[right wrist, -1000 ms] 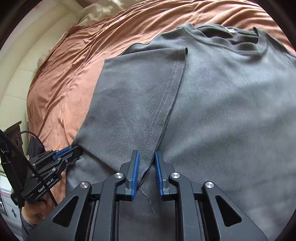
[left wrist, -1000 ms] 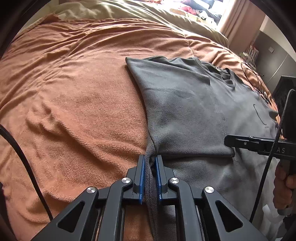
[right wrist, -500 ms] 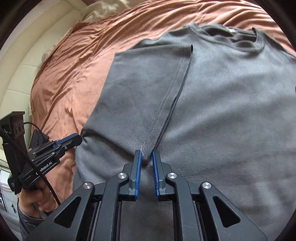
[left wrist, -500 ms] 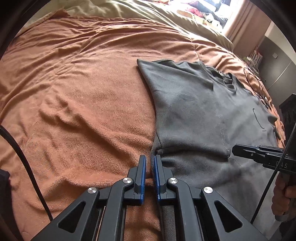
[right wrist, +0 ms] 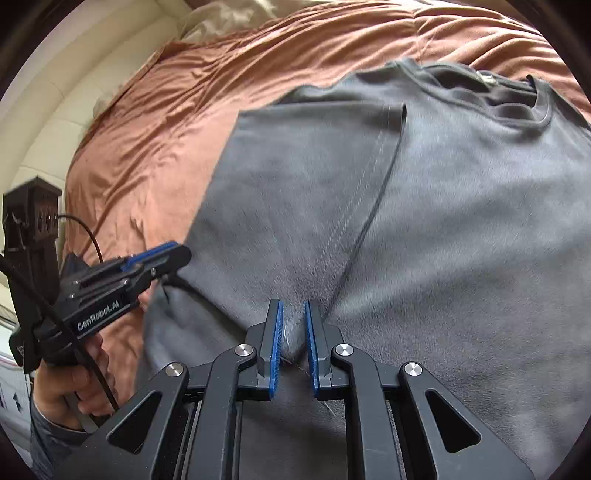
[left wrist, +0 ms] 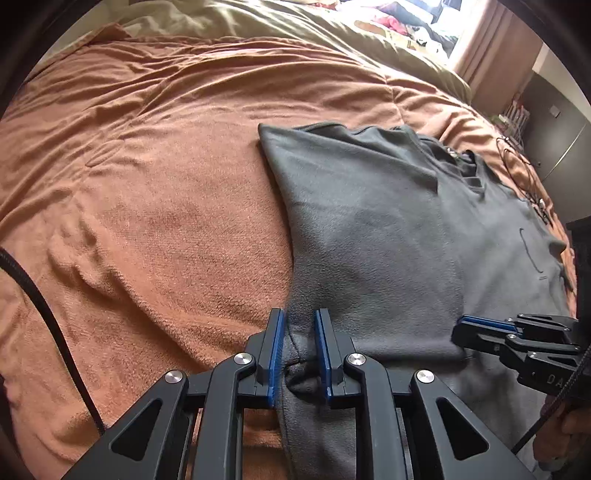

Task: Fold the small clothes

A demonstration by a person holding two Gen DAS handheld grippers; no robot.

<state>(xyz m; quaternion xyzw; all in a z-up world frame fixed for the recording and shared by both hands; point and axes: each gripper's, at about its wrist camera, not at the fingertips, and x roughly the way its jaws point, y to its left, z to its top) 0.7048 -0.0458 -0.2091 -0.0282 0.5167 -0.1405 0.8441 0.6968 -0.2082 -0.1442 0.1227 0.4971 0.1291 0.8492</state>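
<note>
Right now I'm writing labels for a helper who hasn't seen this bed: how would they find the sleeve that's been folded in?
Start at the orange blanket covering the bed; a grey T-shirt lies flat on it. The folded sleeve is the panel lying over the shirt's body left of the collar, marked by a pale double stitch line along its hem.

This is a bedroom in a home. A big bed fills most of both views, covered with a soft orange-brown blanket that has lots of wrinkles. An olive-green cover lies at the top of the left wrist view. In the upper right there, a pinkish curtain hangs beside a bright window, with a heap of colourful things near it. A padded cream headboard shows at the upper left of the right wrist view.
</note>
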